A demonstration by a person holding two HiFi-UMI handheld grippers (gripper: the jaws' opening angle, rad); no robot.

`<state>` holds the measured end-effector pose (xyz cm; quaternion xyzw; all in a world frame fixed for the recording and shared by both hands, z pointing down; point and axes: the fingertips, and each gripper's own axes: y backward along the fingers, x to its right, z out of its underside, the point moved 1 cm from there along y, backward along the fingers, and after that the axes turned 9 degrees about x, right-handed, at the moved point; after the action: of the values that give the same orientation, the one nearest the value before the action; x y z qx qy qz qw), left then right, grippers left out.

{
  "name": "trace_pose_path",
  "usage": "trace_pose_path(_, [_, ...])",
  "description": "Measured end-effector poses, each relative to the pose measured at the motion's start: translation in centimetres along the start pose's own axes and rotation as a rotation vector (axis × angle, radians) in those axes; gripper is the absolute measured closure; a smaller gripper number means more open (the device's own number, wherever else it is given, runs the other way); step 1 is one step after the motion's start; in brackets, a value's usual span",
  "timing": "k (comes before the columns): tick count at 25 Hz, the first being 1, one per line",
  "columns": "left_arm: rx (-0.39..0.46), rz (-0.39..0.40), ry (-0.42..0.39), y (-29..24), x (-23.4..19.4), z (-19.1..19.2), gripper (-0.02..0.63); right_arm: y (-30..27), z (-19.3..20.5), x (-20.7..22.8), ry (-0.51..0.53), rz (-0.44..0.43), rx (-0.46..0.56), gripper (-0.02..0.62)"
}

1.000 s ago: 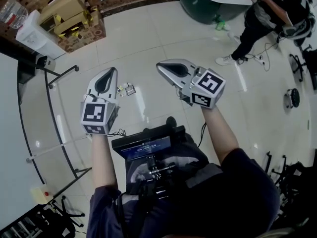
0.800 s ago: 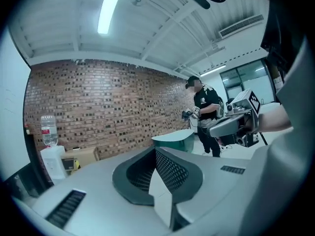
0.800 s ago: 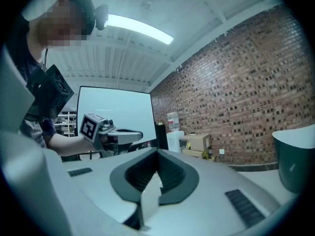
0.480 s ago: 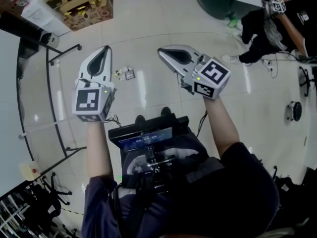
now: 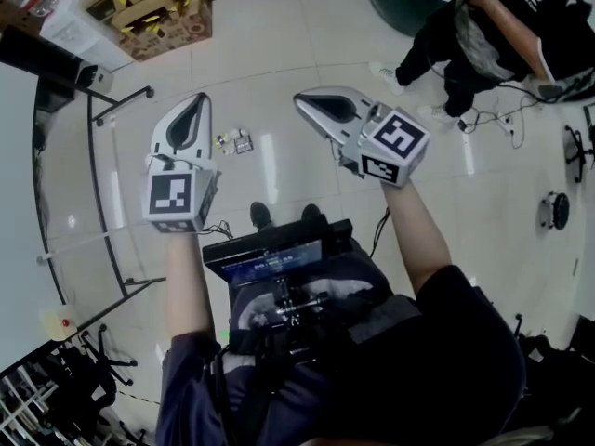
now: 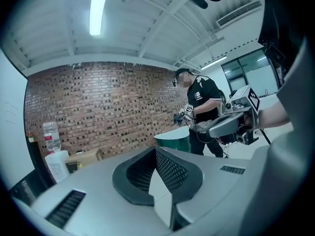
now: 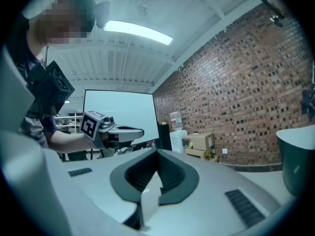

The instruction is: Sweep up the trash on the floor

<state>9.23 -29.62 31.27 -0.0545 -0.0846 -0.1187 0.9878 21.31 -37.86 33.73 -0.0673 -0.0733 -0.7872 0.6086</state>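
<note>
While both jaw pairs sit pressed together with nothing between them, the left gripper and right gripper are held out side by side above the white tile floor, tips toward the top of the head view. Left is in the centre-left of the frame, right in the centre, well apart. Each gripper view confirms it: dark pads meet at the tip, no object caught. The trash, a small cluster of scraps, lies on the floor between the two grippers, just right of the left gripper's nose and touching neither. Below it in frame are the wearer's two dark shoes, then the chest rig screen. A black metal frame stands at the left edge. Cardboard boxes and a white container sit against the brick wall in the upper left. A dark green tub is at top centre, and a second person in black stands beside it in the upper right, cables on the floor nearby.
</note>
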Motion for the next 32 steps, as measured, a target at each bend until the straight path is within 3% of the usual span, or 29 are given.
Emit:
trace_pose_path(17, [0.009,0.120,0.010,1.3,-7.6,2.1,0.603,-9.7,-0.6,-2.3,0.071,0.054,-0.035,0.586])
trace_pose_path(21, [-0.023,0.111,-0.020,2.2,-9.2,2.9,0.603,-10.7,-0.2,-2.6,0.043,0.056,-0.032,0.586])
trace_pose_path(25, [-0.020,0.097,0.005,2.5,-10.6,3.4,0.603,-12.0,0.1,-2.9,0.060,0.046,-0.058,0.586])
trace_pose_path(32, [-0.023,0.112,0.014,2.4,-10.2,4.0,0.603,-12.4,0.2,-2.9,0.058,0.044,-0.052,0.586])
